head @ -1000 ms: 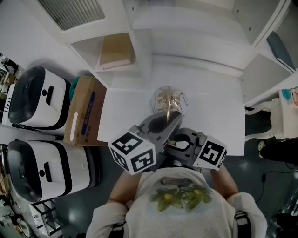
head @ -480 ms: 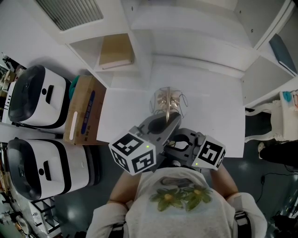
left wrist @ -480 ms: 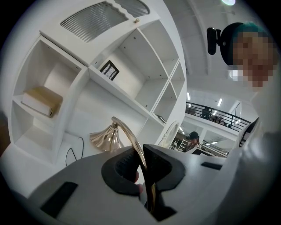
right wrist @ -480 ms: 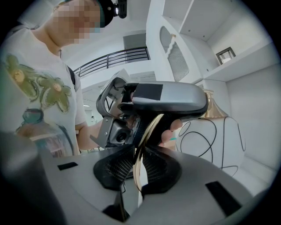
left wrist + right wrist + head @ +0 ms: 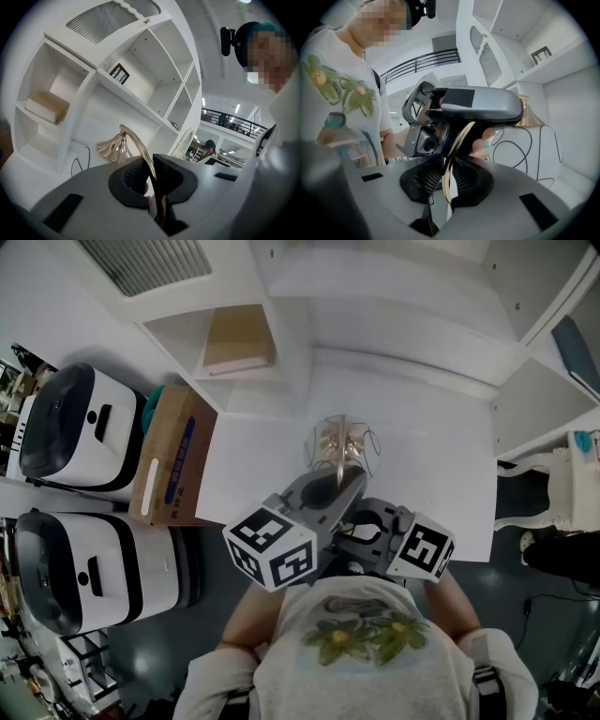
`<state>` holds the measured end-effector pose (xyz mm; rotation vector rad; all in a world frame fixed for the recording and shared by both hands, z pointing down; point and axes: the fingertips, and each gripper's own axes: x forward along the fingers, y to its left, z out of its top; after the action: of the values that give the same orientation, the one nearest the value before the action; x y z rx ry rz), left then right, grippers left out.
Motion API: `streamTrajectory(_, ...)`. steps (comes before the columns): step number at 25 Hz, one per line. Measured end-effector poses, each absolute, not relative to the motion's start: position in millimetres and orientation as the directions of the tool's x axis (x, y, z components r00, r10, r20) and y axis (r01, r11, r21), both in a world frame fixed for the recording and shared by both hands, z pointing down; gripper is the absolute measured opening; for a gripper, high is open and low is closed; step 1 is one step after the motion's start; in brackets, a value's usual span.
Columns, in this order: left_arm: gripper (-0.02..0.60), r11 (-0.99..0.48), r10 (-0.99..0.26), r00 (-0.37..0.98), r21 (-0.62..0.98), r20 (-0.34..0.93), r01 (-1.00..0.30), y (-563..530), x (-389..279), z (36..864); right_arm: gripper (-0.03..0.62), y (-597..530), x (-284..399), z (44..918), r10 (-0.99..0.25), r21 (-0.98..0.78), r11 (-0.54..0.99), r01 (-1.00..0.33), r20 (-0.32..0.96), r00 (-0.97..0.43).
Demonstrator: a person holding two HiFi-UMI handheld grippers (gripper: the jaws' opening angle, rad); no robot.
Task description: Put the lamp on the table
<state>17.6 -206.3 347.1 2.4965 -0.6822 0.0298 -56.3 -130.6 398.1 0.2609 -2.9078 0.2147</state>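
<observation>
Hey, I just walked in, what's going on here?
A person is holding a gold lamp with both grippers over the white table. The left gripper and the right gripper are each shut on its curved stem. The shade points out over the table. Whether the lamp rests on it can't be told.

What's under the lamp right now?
The white table lies beneath the lamp. The left gripper and right gripper cover its lower stem, so whether its base touches cannot be seen.

The curved gold-coloured metal lamp [image 5: 112, 146] is glossy and mirror-smooth. The left gripper [image 5: 152, 182] and right gripper [image 5: 449, 180] are matt grey plastic. The white table [image 5: 427, 479] looks smooth.
</observation>
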Motion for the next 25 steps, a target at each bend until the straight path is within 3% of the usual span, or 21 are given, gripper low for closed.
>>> streamTrajectory(25, 0.048, -0.726, -0.465, 0.869, 0.488, 0.170, -0.484, -204.6, 16.2, 356.4, 0.072, -129.1, -58.7, 407.2, -0.141, -0.130, 0.976, -0.174, 0.230, -0.963)
